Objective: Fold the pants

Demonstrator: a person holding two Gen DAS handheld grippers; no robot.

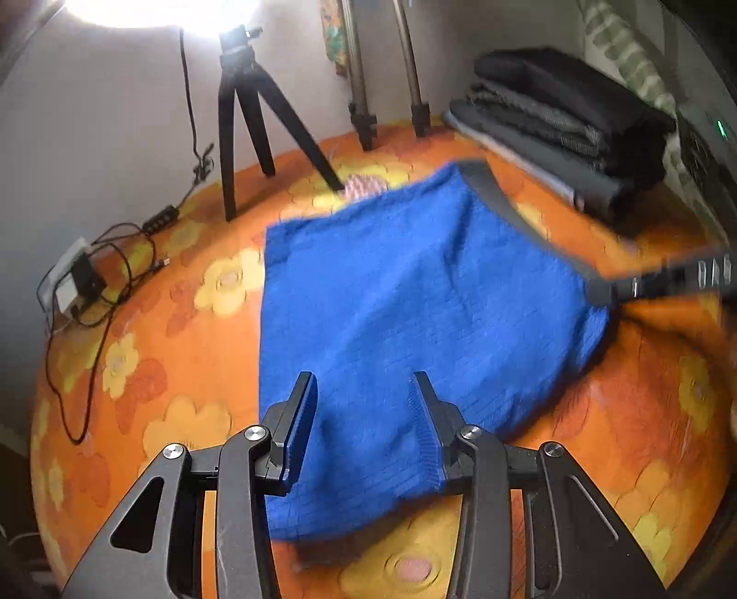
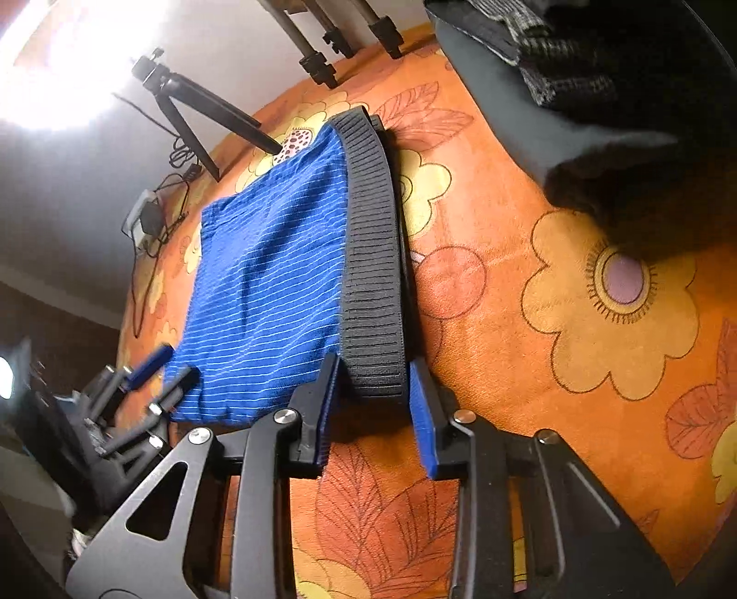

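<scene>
The blue striped pants [image 1: 414, 295] lie folded into a rough rectangle on the orange flowered cloth; they also show in the right wrist view [image 2: 271, 295]. Their black ribbed waistband [image 2: 373, 258] runs along the right edge. My left gripper [image 1: 364, 391] is open, its fingers just above the near edge of the pants. My right gripper [image 2: 375, 375] is open, its fingers on either side of the near end of the waistband. In the left wrist view the right gripper [image 1: 645, 285] is a blurred dark shape at the pants' right corner. The left gripper [image 2: 161, 368] shows at the pants' left corner.
A stack of folded dark clothes [image 1: 566, 124] sits at the back right. A small black tripod [image 1: 258, 106] and metal stand legs [image 1: 387, 92] stand at the back. A charger with cables [image 1: 78, 281] lies at the left edge. A bright lamp [image 1: 156, 9] glares above.
</scene>
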